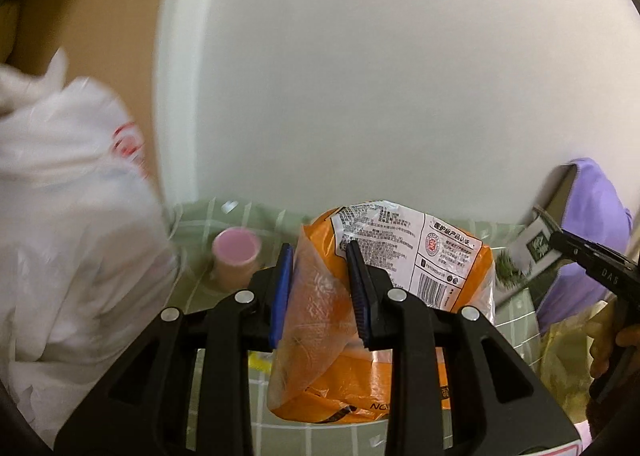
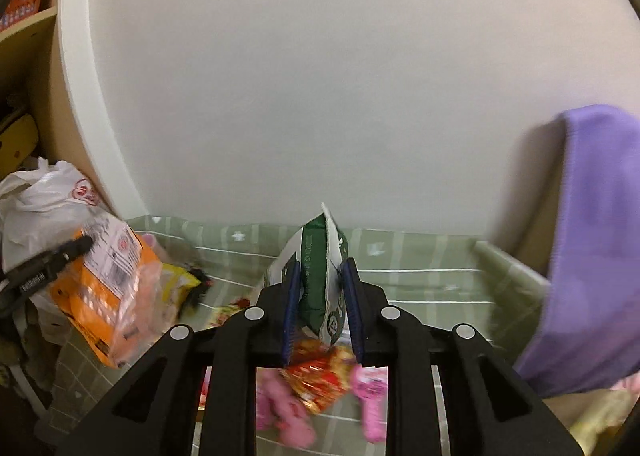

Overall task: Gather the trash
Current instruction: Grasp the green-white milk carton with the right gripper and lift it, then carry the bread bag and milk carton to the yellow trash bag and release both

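Observation:
My left gripper [image 1: 320,256] is shut on an orange plastic package [image 1: 404,256] with a white printed label, held above the green checked tablecloth [image 1: 192,224]. The same package [image 2: 104,288] shows at the left of the right wrist view, with a black finger [image 2: 60,256] of the left gripper on it. My right gripper [image 2: 322,268] is shut on a green and white snack packet [image 2: 318,256], which stands upright between the blue pads. In the left wrist view that packet [image 1: 532,248] hangs at the far right.
On the tablecloth [image 2: 420,276] lie a red snack wrapper [image 2: 320,376], pink items [image 2: 370,396] and a yellow wrapper [image 2: 180,284]. A pink cup [image 1: 236,252] stands near a white plastic bag [image 1: 60,216]. A purple cloth [image 2: 592,256] hangs at the right. A white wall is behind.

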A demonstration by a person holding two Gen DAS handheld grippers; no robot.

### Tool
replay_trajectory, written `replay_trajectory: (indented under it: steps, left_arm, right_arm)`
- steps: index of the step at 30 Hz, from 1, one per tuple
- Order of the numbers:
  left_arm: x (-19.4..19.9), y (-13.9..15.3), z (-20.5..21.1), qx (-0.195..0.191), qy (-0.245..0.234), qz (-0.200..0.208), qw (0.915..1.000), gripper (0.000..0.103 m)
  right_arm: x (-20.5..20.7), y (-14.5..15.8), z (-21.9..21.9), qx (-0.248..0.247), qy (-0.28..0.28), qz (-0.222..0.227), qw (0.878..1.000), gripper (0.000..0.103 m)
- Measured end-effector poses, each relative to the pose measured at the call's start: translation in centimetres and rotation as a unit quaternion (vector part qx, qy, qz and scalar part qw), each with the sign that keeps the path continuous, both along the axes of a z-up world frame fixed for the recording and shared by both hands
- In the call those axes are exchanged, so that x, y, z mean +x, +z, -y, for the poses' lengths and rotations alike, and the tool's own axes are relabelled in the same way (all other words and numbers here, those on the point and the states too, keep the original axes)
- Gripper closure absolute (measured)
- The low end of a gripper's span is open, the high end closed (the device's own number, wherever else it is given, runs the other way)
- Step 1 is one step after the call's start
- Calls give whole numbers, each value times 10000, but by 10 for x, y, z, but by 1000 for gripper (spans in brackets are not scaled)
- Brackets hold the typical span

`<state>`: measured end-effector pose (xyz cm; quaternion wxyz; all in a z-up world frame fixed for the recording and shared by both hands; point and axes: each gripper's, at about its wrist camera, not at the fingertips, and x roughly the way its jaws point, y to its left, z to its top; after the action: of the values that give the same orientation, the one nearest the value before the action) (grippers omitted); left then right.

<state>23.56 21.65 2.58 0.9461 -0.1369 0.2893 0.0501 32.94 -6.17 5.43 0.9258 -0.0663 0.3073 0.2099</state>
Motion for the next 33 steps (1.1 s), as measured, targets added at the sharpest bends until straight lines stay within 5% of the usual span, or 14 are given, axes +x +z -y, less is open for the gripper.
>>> replay_trajectory:
  steps: [8,19,27,30,33]
  left_arm:
    - [15,22,46,191,-682,343,9969,77]
    - [19,-4,96,221,-1249,79,9919,77]
    - [14,-25,84,133,-1058,-202,9941,77]
    - [14,-31,81,90,-1009,-292,9944,77]
    - [13,-34,81,39,-1020,-374,9941,77]
  right_arm:
    - [-42,24,49,-123,-557,414,9975,82]
    - [-85,-29,69,-700,-780,46,9945,82]
    - [-89,-58,67,-62,-683,-213,9974,80]
    - [-90,-65,75,390,-655,-357,9964,66]
    - [-88,-79,78,715,-598,-715,9931,66]
